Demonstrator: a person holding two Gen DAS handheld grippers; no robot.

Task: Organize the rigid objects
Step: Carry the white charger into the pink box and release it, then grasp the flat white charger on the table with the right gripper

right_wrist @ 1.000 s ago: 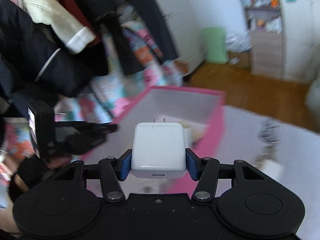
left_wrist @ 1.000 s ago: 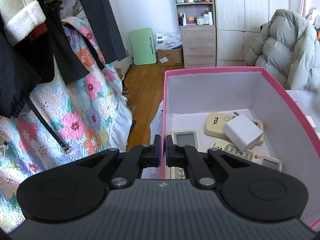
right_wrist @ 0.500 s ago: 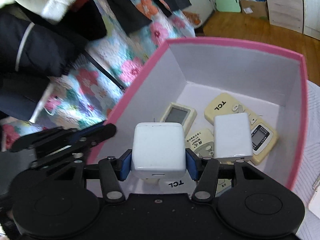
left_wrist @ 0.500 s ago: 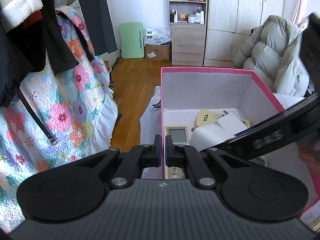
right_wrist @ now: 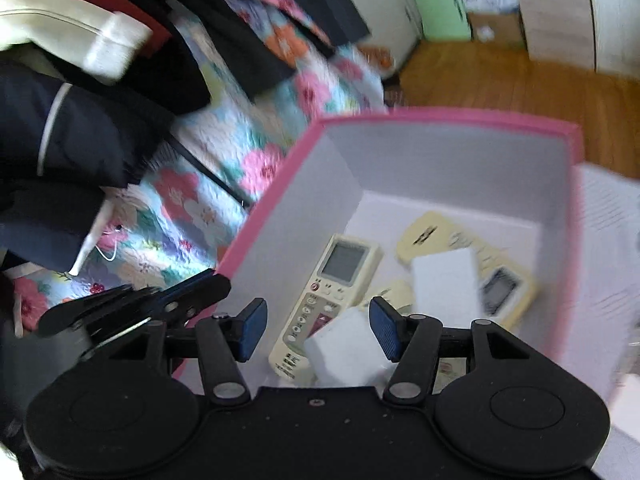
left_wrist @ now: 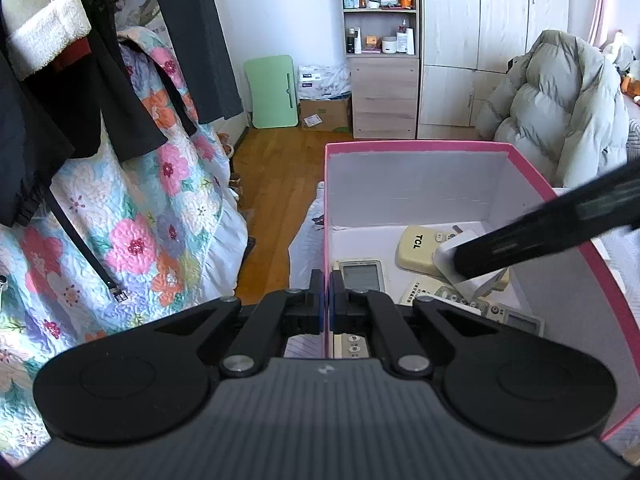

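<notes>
Your left wrist camera faces level along the pink box (left_wrist: 416, 146) rim, close. Your right looks steeply down into it; both share its inside.

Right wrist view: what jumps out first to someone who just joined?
The pink box fills the middle, with remote controls and a white charger on its floor. Just ahead of the right gripper, whose jaws stand open, a second white charger lies loose on the remotes.
</notes>
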